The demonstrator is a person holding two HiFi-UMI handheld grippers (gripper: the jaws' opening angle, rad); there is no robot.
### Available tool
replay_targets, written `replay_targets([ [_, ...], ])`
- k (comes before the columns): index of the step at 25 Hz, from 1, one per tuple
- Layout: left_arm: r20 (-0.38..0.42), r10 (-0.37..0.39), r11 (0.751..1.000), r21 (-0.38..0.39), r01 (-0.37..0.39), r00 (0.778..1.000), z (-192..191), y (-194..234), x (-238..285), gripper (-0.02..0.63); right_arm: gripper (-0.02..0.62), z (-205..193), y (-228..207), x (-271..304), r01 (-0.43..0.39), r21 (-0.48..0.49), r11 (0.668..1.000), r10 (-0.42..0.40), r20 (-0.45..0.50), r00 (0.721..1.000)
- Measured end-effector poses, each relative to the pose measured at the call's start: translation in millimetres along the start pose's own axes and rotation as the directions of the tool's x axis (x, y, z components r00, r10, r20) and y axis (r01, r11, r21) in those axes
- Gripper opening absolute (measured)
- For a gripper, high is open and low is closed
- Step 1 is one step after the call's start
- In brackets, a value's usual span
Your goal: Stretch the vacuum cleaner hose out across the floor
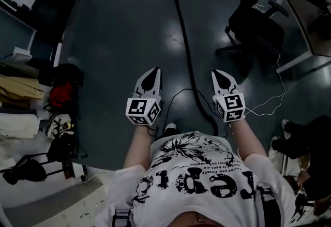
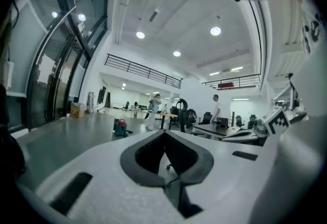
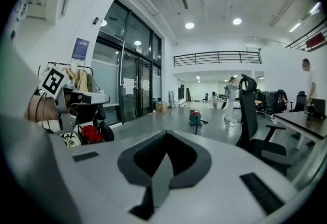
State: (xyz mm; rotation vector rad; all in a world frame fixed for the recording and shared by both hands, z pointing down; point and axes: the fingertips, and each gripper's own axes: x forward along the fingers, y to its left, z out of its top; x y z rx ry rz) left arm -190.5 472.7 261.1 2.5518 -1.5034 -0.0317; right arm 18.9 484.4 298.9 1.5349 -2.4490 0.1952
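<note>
The black vacuum hose (image 1: 185,50) lies along the dark floor, running from the top of the head view down between my two grippers to my feet. A small red and teal vacuum cleaner (image 2: 120,127) stands far off on the floor, and the right gripper view shows the vacuum cleaner (image 3: 195,117) too. My left gripper (image 1: 154,71) hovers just left of the hose, shut with nothing in it. My right gripper (image 1: 216,73) hovers just right of the hose, also shut and empty. In both gripper views the left gripper (image 2: 165,134) and the right gripper (image 3: 166,134) point about level across the room.
A black office chair (image 1: 252,23) stands right of the hose beside a desk (image 1: 302,24). Bags and a red item (image 1: 62,95) are piled at the left. A thin white cable (image 1: 274,97) crosses the floor at the right. People stand far off (image 2: 215,108).
</note>
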Motion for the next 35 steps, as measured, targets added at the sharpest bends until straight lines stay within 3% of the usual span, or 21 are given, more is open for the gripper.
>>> replay_targets([
  [3, -0.005, 0.065, 0.997, 0.04, -0.065, 0.998, -3, 19, -20, 0.005, 0.003, -2, 20, 13, -0.027, -0.024, 0.999, 0.026, -0.022, 0.999],
  [7, -0.012, 0.095, 0.995, -0.007, -0.095, 0.995, 2, 22, -22, 0.005, 0.003, 7, 24, 9, -0.039, -0.001, 0.999, 0.039, -0.017, 0.999],
  [9, -0.027, 0.092, 0.995, -0.024, -0.093, 0.995, 8, 18, -15, 0.005, 0.003, 12, 25, 4, -0.04, -0.019, 0.999, 0.039, -0.016, 0.999],
  [15, 0.001, 0.061, 0.998, 0.029, -0.061, 0.998, 23, 18, -11, 0.005, 0.003, 21, 42, 4, -0.046, -0.034, 0.998, 0.046, 0.005, 0.999],
  [25, 0.059, 0.051, 0.999, -0.011, -0.05, 0.997, 51, 25, -17, 0.005, 0.003, 31, 53, 6, -0.058, -0.07, 0.996, 0.059, 0.018, 0.998],
  [35, 0.052, 0.039, 0.999, 0.025, -0.041, 0.998, 40, 28, -12, 0.006, 0.003, 28, 58, 8, -0.072, -0.081, 0.994, 0.073, 0.007, 0.997],
])
